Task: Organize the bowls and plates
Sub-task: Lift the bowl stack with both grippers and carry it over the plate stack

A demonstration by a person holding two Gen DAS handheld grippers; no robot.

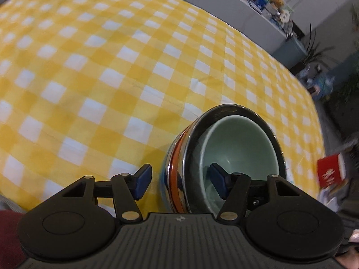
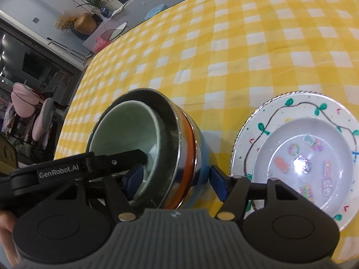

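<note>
A stack of nested bowls stands on the yellow checked tablecloth: a pale green bowl sits inside a steel bowl with an orange band, and a blue bowl is underneath. My left gripper is open and straddles the stack's near wall, with one blue pad outside and one inside the green bowl, neither pressing. From the other side my right gripper is open and straddles the wall too, its outer pad close beside the blue bowl. The left gripper's finger reaches into the green bowl. A painted white plate carries a smaller stickered dish.
The table's edge runs close behind the bowls in the left wrist view, where a red box lies off the table. A pink chair and a cabinet with plants stand beyond the far edge. A hand shows at the lower left.
</note>
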